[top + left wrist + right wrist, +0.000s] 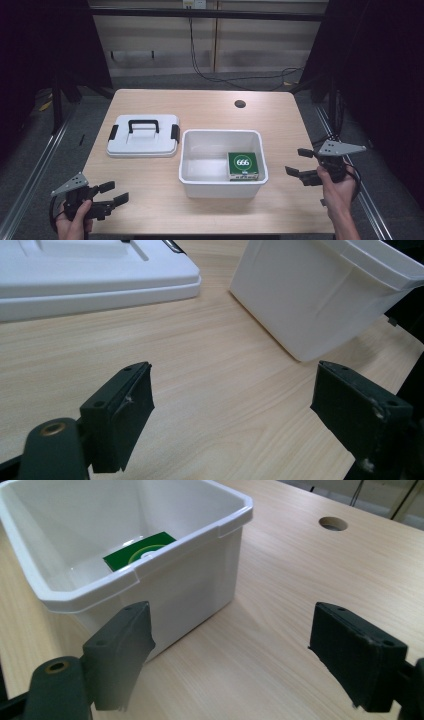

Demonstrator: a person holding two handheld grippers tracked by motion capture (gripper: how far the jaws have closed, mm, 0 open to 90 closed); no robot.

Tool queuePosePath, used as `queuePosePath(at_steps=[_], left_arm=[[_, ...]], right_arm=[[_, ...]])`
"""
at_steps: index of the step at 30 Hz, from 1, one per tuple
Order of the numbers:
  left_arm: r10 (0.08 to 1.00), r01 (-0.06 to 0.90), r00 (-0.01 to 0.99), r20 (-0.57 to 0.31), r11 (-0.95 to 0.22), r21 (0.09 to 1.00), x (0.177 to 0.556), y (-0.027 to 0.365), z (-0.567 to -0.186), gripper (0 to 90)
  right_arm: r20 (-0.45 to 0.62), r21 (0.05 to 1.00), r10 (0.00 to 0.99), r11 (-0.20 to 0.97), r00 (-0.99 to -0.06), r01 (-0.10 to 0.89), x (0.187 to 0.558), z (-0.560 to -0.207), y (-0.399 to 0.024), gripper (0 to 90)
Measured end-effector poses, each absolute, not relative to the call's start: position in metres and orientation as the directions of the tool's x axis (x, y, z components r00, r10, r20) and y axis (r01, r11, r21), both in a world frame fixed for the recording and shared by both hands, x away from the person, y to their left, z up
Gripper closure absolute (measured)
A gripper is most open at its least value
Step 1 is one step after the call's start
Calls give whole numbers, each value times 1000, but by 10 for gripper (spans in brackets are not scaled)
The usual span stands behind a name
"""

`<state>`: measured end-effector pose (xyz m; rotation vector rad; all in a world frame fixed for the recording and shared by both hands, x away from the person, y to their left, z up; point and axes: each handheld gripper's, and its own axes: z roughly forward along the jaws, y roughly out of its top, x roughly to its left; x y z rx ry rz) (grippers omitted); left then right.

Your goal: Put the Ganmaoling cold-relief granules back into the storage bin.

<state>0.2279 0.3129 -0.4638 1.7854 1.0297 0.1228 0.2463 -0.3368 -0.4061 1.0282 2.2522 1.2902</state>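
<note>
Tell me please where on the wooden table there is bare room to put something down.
The light wooden table is bare along its far edge, between the white plastic lid with black handle, the white plastic tub and the round cable hole. The near strip before the tub is bare too. Inside the tub, the green box fills the right corner; its left is free.

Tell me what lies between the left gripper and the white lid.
Nothing: bare wood of the table separates the left gripper from the white lid, seen in the high view.
</note>
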Motion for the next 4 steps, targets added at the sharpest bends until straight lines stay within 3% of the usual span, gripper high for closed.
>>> queuePosePath(at_steps=[4], left_arm=[[690, 586, 624, -367, -103, 804, 229, 313, -464, 165]], right_arm=[[64, 855, 744, 304, -666, 421, 246, -411, -341, 137]])
